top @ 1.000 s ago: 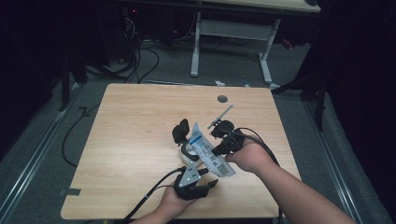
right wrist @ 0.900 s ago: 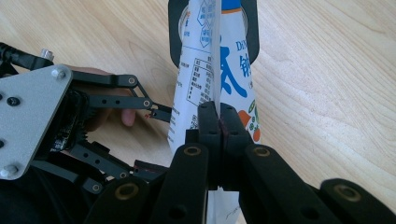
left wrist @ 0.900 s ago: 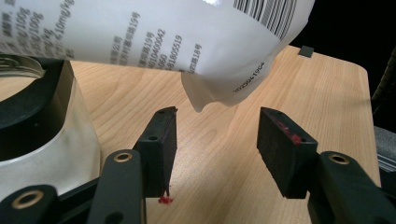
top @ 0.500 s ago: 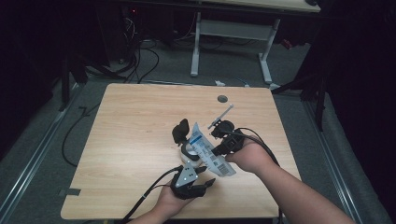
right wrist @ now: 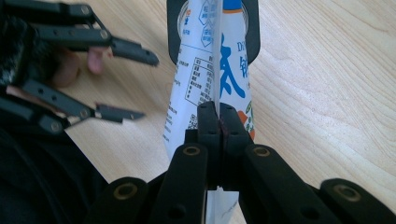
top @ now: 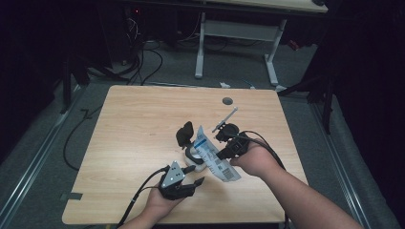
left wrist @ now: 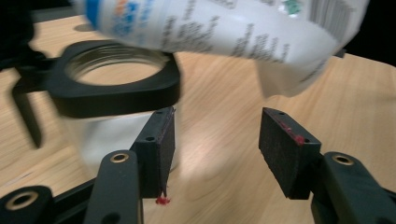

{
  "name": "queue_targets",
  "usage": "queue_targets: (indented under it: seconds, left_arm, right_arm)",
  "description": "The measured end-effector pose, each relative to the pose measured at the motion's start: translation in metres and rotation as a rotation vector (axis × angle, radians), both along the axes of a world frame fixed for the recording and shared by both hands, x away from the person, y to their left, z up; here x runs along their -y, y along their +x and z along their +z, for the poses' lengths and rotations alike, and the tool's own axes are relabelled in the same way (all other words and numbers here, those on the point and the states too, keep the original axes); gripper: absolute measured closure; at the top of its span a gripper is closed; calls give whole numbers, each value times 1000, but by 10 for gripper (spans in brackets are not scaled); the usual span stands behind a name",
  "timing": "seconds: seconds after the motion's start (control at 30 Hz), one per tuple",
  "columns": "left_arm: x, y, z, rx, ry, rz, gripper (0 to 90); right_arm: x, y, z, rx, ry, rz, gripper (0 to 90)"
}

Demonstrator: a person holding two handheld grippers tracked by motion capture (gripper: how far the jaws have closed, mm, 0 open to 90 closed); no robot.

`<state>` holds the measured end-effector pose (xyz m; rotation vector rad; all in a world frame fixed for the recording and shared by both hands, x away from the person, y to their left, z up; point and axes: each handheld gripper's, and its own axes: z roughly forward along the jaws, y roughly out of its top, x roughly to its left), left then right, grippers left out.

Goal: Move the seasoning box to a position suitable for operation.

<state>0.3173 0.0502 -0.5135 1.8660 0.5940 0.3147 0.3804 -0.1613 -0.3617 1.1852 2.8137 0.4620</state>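
A clear jar [top: 193, 155] with a black square rim [left wrist: 116, 79] stands near the table's middle front, its hinged black lid [top: 184, 133] flipped up behind it. My right gripper [right wrist: 218, 121] is shut on a white pouch with blue print [right wrist: 205, 60]. It holds the pouch [top: 212, 155] tilted, with the top end over the jar's mouth [right wrist: 254, 32]. My left gripper [left wrist: 215, 140] is open just in front of the jar, nothing between its pads [left wrist: 161, 144]. It sits by the front edge [top: 193, 177], under the pouch [left wrist: 224, 28].
A round cable hole [top: 228, 101] lies in the light wooden table [top: 133, 124] near its far edge. A thin grey rod [top: 225, 119] sticks out beyond the right hand. Another desk's white legs [top: 199, 47] and floor cables [top: 143, 62] lie behind.
My left gripper has drawn back from the jar towards the front left. The right gripper and pouch have stayed over the jar.
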Motion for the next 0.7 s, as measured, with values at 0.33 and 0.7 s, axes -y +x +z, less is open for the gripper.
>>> queue_targets:
  seconds: [0.33, 0.7]
  left_arm:
    - [-35, 7, 1, 34, 26, 76, 458]
    - [-55, 15, -1, 57, 65, 132, 458]
  right_arm:
    - [-2, -1, 1, 2, 7, -2, 898]
    - [0, 0, 2, 15, 6, 8, 898]
